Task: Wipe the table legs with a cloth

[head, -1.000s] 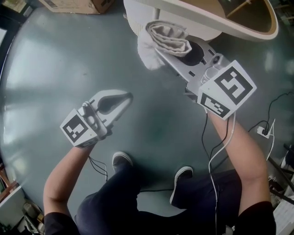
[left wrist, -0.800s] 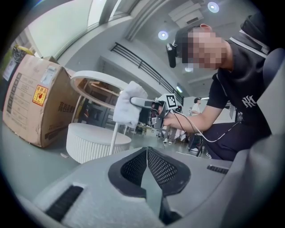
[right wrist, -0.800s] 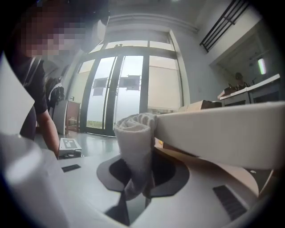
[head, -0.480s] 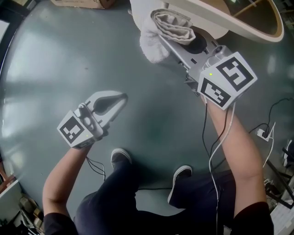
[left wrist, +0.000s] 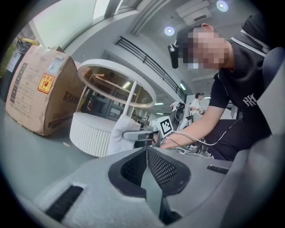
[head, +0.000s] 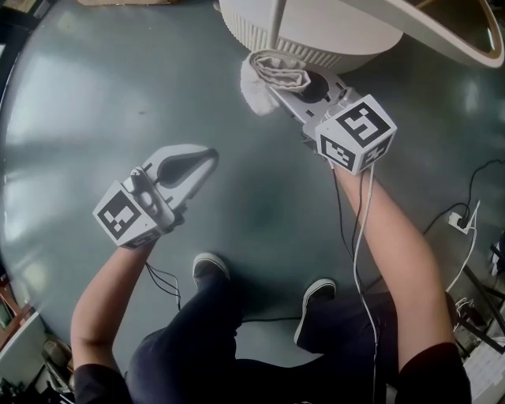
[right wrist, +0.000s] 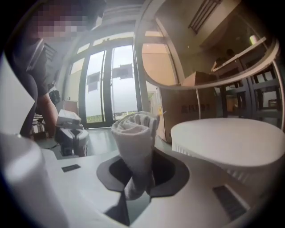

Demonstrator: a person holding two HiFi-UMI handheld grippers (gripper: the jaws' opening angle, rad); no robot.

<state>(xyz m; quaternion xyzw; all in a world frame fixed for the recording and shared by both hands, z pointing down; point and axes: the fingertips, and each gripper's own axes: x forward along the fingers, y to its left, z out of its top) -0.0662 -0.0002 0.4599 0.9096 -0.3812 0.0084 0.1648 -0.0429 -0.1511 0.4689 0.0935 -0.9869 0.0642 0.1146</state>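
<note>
A white cloth [head: 268, 75] is bunched and rolled in my right gripper [head: 293, 83], which is shut on it, close beside the white ribbed round base [head: 316, 35] of the table. In the right gripper view the cloth [right wrist: 136, 138] stands rolled between the jaws, with the base [right wrist: 231, 138] just to its right. A thin white table leg [head: 275, 24] rises from the base to the round tabletop [head: 442, 31]. My left gripper [head: 197, 162] hangs over the floor at the left, shut with nothing in it, away from the table. Its own view shows the jaws closed together, the base [left wrist: 91, 131] ahead.
The floor is smooth grey-green [head: 95, 102]. A cardboard box [left wrist: 35, 93] stands left of the table base. The person's two shoes [head: 209, 272] stand below the grippers. Cables and a power strip [head: 458, 225] lie at the right edge.
My right gripper with the cloth has drawn down and left, lower beside the round base. The head view has shifted so more of the base shows. The left gripper has barely moved.
</note>
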